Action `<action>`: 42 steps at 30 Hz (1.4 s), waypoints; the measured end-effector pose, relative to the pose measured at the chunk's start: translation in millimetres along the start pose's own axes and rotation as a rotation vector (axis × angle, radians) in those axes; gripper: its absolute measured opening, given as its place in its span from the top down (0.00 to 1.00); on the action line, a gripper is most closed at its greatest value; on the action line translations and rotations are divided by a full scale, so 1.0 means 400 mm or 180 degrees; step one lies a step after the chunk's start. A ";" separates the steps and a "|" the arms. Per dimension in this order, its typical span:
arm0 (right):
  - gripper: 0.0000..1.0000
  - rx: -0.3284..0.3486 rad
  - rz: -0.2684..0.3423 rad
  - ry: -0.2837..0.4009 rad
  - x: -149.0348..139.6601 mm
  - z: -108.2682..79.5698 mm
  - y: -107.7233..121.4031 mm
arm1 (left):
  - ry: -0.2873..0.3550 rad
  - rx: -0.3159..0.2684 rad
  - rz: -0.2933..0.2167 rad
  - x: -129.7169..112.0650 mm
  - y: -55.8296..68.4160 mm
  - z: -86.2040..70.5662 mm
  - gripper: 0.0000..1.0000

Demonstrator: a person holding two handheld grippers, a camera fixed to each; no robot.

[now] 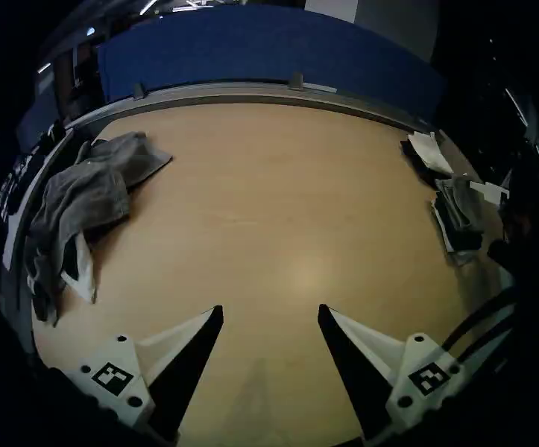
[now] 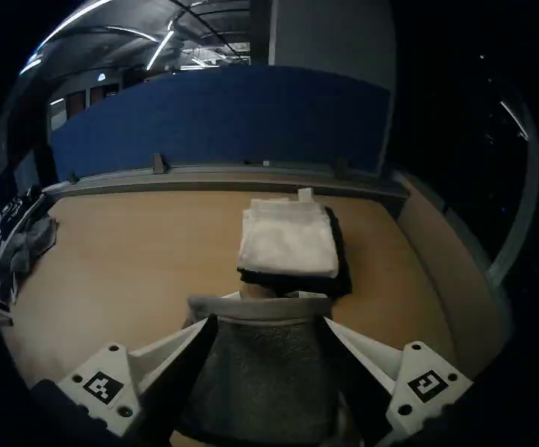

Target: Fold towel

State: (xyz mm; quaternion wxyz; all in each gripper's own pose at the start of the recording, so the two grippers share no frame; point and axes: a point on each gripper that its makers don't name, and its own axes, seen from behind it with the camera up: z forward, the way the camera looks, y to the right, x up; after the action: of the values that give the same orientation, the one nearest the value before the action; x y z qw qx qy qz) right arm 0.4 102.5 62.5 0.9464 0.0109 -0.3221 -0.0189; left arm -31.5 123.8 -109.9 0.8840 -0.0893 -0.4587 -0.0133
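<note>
A crumpled heap of grey towels [image 1: 83,201] lies at the table's left edge in the left gripper view; in the right gripper view the heap [image 2: 27,246] is small and far left. My left gripper [image 1: 269,309] stands open above bare wood, nothing between its fingers. My right gripper [image 2: 265,319] is shut on a folded grey towel [image 2: 265,372] that fills the gap between its fingers. Just beyond it sits a folded white towel [image 2: 288,238] on top of a black one [image 2: 340,279]. The left gripper view shows that stack [image 1: 429,153] at the far right, with the held grey towel [image 1: 459,201] beside it.
The wooden table [image 1: 284,201] is backed by a grey rail and a blue partition [image 1: 269,52]. In the right gripper view a low wall [image 2: 448,246] borders the table on the right. Black cables [image 1: 485,320] run past the left gripper's right finger.
</note>
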 end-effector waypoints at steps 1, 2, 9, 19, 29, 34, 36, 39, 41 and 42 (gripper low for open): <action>0.00 0.0000 0.0008 -0.0016 -0.002 0.008 0.001 | -0.0004 0.0005 -0.0005 -0.001 -0.001 0.000 0.06; 0.00 0.0001 0.0015 -0.0030 -0.004 0.015 0.002 | -0.0007 0.0009 -0.0010 -0.002 -0.003 -0.001 0.06; 0.00 -0.0052 -0.0020 -0.0162 -0.034 0.064 0.016 | -0.0021 0.0035 -0.0051 -0.011 -0.013 0.001 0.06; 0.00 -0.0095 -0.0114 -0.0338 -0.082 0.110 0.022 | -0.0031 0.0050 -0.0072 -0.017 -0.019 0.006 0.06; 0.00 -0.0073 -0.0100 -0.0309 -0.065 0.094 0.020 | -0.0022 0.0058 -0.0077 -0.014 -0.019 -0.004 0.06; 0.00 -0.0041 -0.0074 -0.0148 -0.024 0.033 0.008 | 0.0004 0.0055 -0.0072 -0.005 -0.022 -0.006 0.06; 0.00 -0.0032 -0.0044 -0.0076 -0.010 0.002 0.003 | 0.0020 0.0052 -0.0068 -0.001 -0.022 -0.007 0.06; 0.00 -0.0014 0.0016 0.0019 0.001 -0.053 -0.008 | 0.0050 0.0046 -0.0067 0.006 -0.023 -0.009 0.06; 0.00 -0.0010 0.0047 0.0066 -0.001 -0.090 -0.015 | 0.0068 0.0041 -0.0070 0.011 -0.024 -0.011 0.06; 0.00 -0.0012 0.0055 0.0082 -0.004 -0.106 -0.018 | 0.0078 0.0037 -0.0071 0.014 -0.024 -0.011 0.06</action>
State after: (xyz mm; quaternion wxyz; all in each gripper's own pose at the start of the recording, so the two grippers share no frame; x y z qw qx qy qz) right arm 24.8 95.8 27.6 0.9506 0.0067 -0.3100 -0.0112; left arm -25.7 113.8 -106.6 0.8898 -0.0788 -0.4489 -0.0217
